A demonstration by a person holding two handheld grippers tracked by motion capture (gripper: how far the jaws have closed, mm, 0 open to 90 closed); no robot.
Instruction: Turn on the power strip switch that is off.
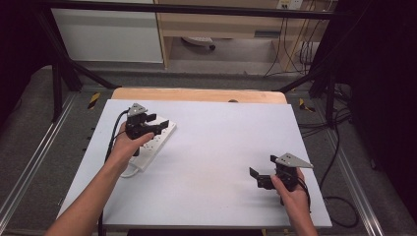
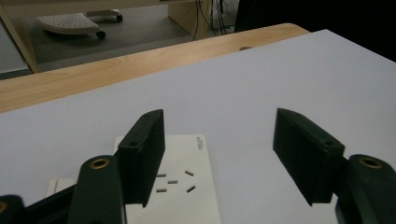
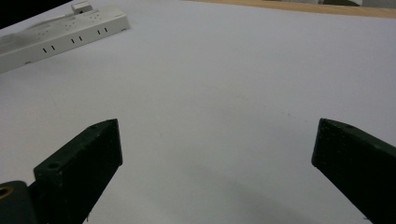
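A white power strip [image 1: 153,141] lies on the left part of the white tabletop [image 1: 216,142], its cord running back toward the person's left forearm. My left gripper [image 1: 160,122] hovers just above the strip's far end, jaws open with nothing between them. In the left gripper view the strip's end [image 2: 187,186] with its socket slots lies below the left jaw, and the left gripper [image 2: 219,135] frames bare table. My right gripper [image 1: 263,166] is held low at the right front, open and holding nothing. The right gripper view has the right gripper [image 3: 219,144] over bare surface, with the strip [image 3: 60,35] far off at the upper left.
A strip of wooden table edge [image 1: 196,94] borders the white top at the far side. Black frame legs [image 1: 59,73] stand beyond the table's corners. Cables [image 1: 339,147] trail on the floor to the right, and a cabinet [image 1: 216,24] stands behind.
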